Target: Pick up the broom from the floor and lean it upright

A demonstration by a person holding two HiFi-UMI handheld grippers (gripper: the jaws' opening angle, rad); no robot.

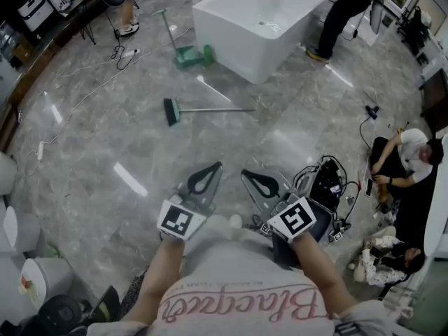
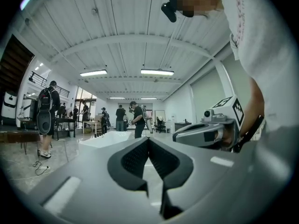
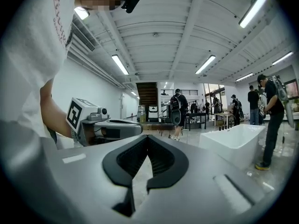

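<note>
Right, head view first. The wearer's forearms are cut off at the bottom edge by the shirt. The broom (image 1: pixel 203 110) lies flat on the grey floor (image 1: pixel 105 138), well ahead of both grippers and touched by neither. Its green head is at the left and its handle runs to the right. The left gripper (image 1: pixel 213 170) and right gripper (image 1: pixel 249 176) are held side by side close to the body and point forward. Each has its jaws pressed together with nothing between them. The white bathtub (image 1: pixel 259 26) stands beyond the broom. A green dustpan set (image 1: pixel 187 53) sits at the tub's left corner. Cables (image 1: pixel 105 82) trail across the floor at upper left. Black gear (image 1: pixel 325 184) sits just right of the right gripper, and 2 seated people (image 1: pixel 402 163) are further right.

Left gripper view: the gripper body blocks the lower half of the frame, so I can't make out the broom here. The left gripper (image 2: pixel 148 140) points level with its tips meeting and holds nothing. The right gripper (image 2: pixel 205 133) is alongside. The bathtub (image 2: pixel 105 138) is ahead, and a person with backpack (image 2: pixel 46 118) stands at the left.

Right gripper view: the same blockage hides the near floor. The right gripper (image 3: pixel 145 138) has its tips closed on nothing. The left gripper (image 3: pixel 110 129) is beside it. The bathtub (image 3: pixel 233 141) is at the right, with a standing person (image 3: pixel 271 120) next to it.
</note>
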